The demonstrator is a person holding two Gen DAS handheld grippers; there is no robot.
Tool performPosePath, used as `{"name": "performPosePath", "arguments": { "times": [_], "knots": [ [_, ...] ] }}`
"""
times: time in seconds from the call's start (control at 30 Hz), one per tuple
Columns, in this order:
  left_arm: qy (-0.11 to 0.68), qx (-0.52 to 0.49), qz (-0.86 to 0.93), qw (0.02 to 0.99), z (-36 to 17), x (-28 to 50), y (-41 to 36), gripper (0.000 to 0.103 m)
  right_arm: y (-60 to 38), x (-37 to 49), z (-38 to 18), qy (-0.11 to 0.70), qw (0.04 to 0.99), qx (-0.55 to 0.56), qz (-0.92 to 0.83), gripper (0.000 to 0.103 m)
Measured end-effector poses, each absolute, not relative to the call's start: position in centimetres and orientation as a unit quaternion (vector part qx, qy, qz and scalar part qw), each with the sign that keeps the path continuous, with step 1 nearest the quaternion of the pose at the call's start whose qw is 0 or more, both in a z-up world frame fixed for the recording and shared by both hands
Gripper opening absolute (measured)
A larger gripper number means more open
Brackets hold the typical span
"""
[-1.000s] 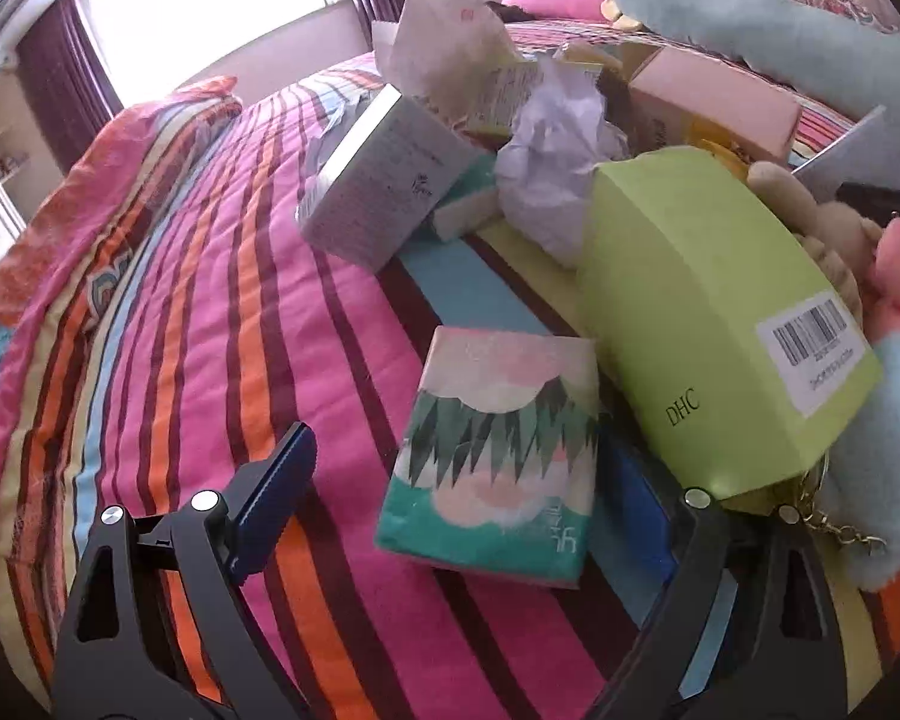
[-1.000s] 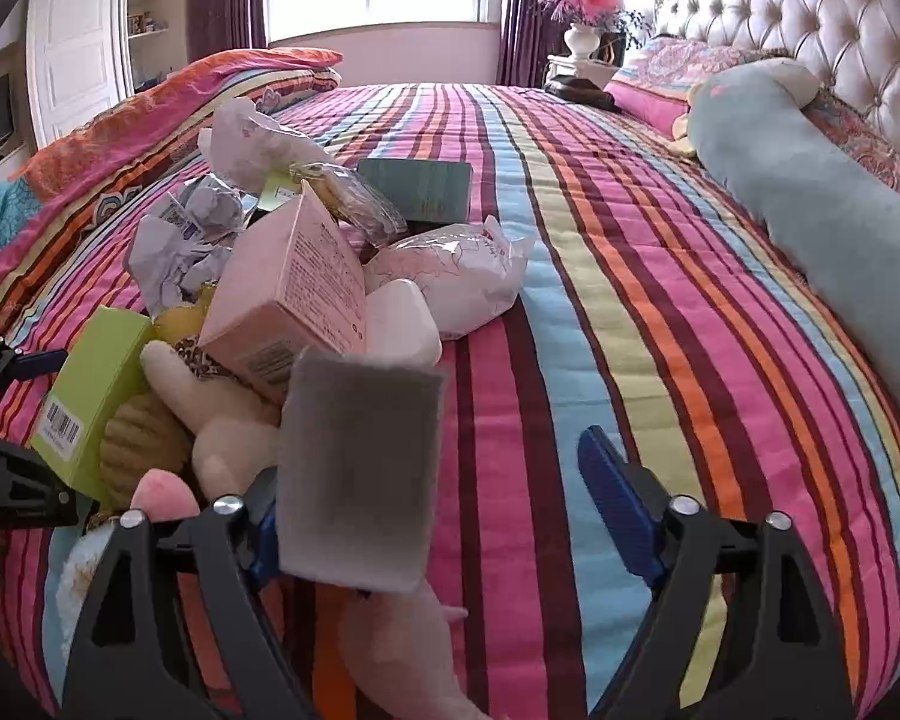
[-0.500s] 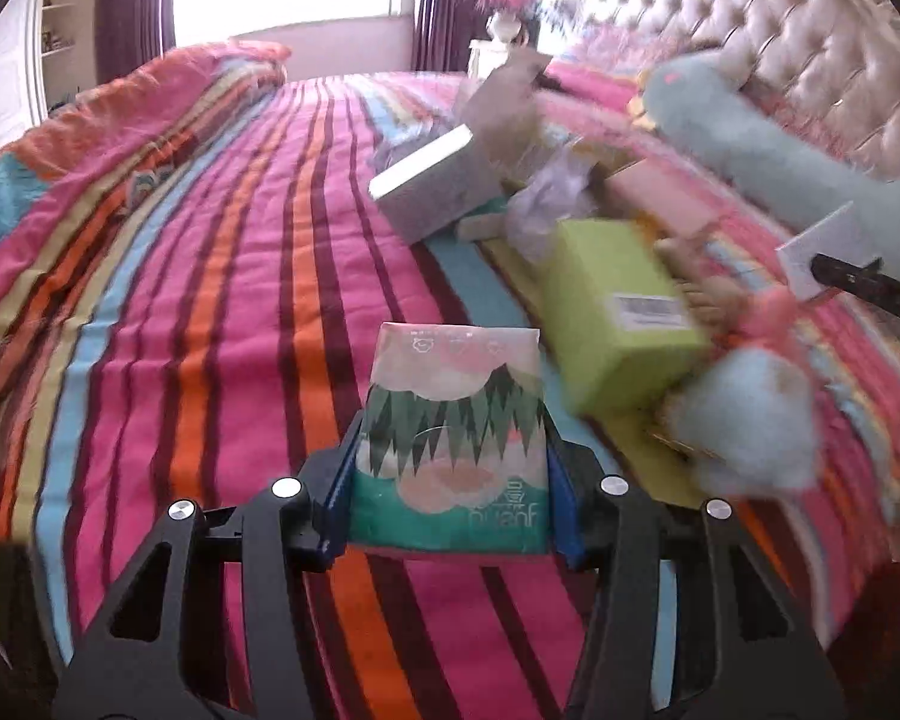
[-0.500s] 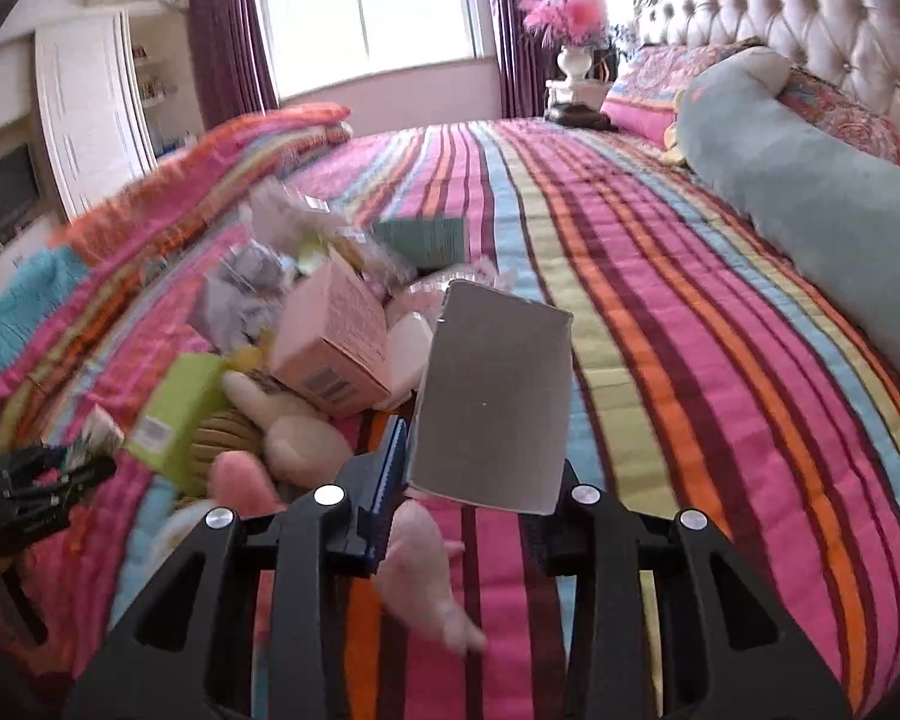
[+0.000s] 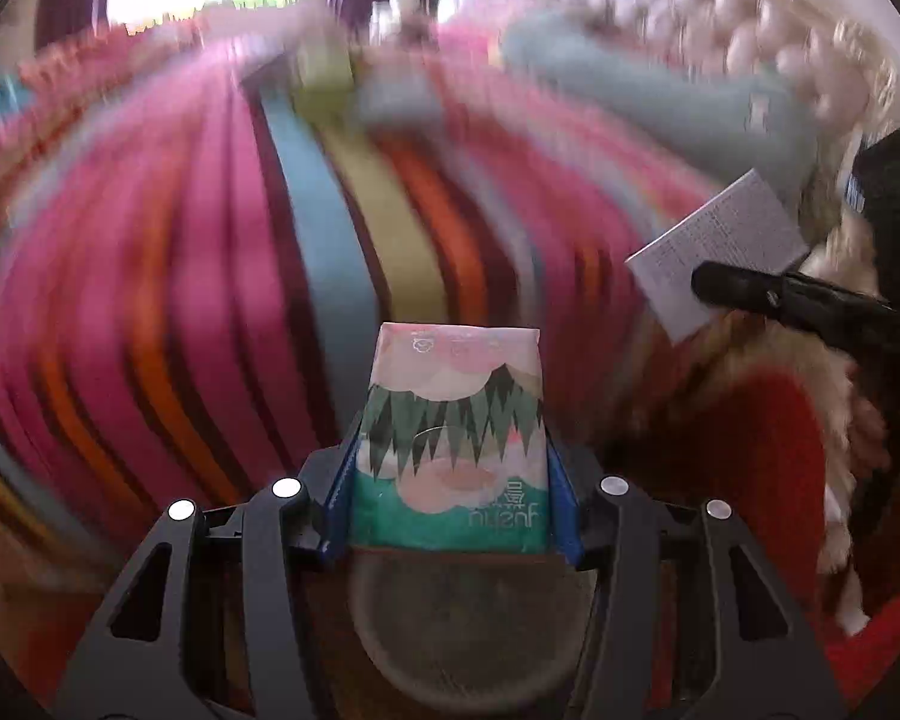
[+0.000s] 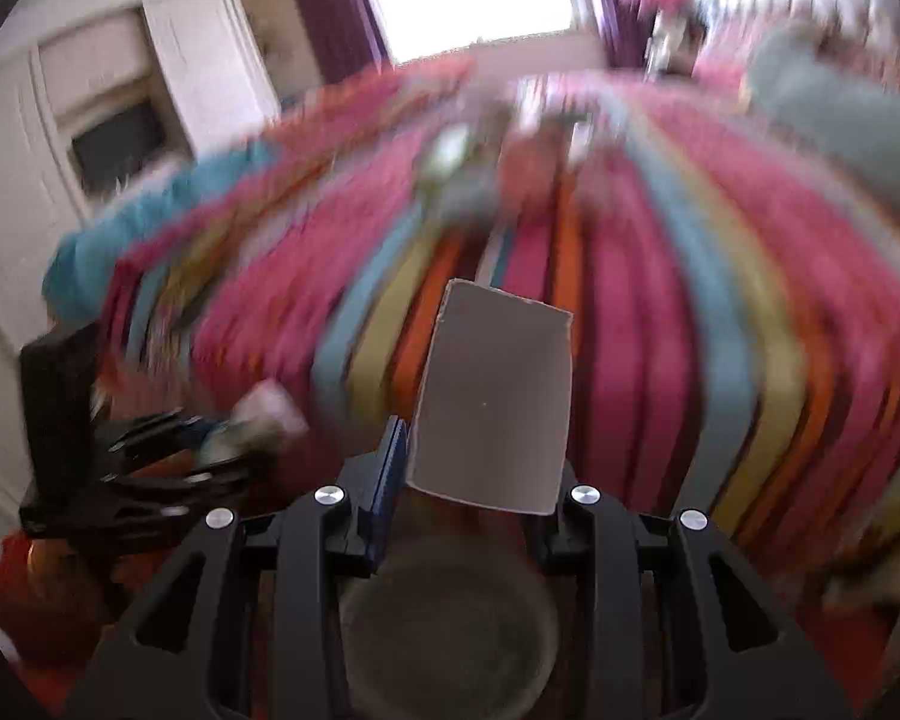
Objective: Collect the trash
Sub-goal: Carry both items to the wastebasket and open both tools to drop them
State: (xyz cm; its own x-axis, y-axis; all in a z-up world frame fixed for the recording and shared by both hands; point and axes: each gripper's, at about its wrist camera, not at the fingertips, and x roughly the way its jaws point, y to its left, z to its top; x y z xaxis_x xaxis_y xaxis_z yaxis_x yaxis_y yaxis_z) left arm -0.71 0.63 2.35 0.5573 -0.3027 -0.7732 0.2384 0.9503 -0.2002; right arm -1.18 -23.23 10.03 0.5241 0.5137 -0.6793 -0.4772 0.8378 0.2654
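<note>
Both grippers loaded: tissue pack in the left, grey card in the right, both held clear above the striped bedspread.

Tissue pack (image 5: pixel 450 450), green and pink with a tree print, sits upright between the blue pads of the left gripper (image 5: pixel 453 480), clamped on both sides. Grey card (image 6: pixel 492 408), a flat rectangle tilted slightly, is pinched at its lower edge by the right gripper (image 6: pixel 480 480); from the left wrist view the same card shows small print on its white face. Striped bedspread (image 5: pixel 210 240) behind both is heavily motion-blurred. Pale blue bolster (image 5: pixel 660 78) and tufted headboard (image 5: pixel 720 0) lie far back. Red surface (image 5: pixel 768 450) shows low right, detail unclear.
</note>
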Motion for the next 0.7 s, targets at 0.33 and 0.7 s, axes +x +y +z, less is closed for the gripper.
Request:
{"name": "performPosePath", "arguments": {
  "times": [0.33, 0.7],
  "knots": [
    [0.617, -0.056, -0.121, 0.775, -11.6, -0.5, -1.7, 0.051, -19.0, -2.9, -6.1, 0.592, 0.764, -0.013, 0.256, 0.033],
    [0.629, -0.048, -0.101, 0.769, -12.5, -0.4, -1.6, 0.088, -20.0, -3.7, -7.0, 0.598, 0.768, -0.012, 0.229, 0.070]
  ]
}}
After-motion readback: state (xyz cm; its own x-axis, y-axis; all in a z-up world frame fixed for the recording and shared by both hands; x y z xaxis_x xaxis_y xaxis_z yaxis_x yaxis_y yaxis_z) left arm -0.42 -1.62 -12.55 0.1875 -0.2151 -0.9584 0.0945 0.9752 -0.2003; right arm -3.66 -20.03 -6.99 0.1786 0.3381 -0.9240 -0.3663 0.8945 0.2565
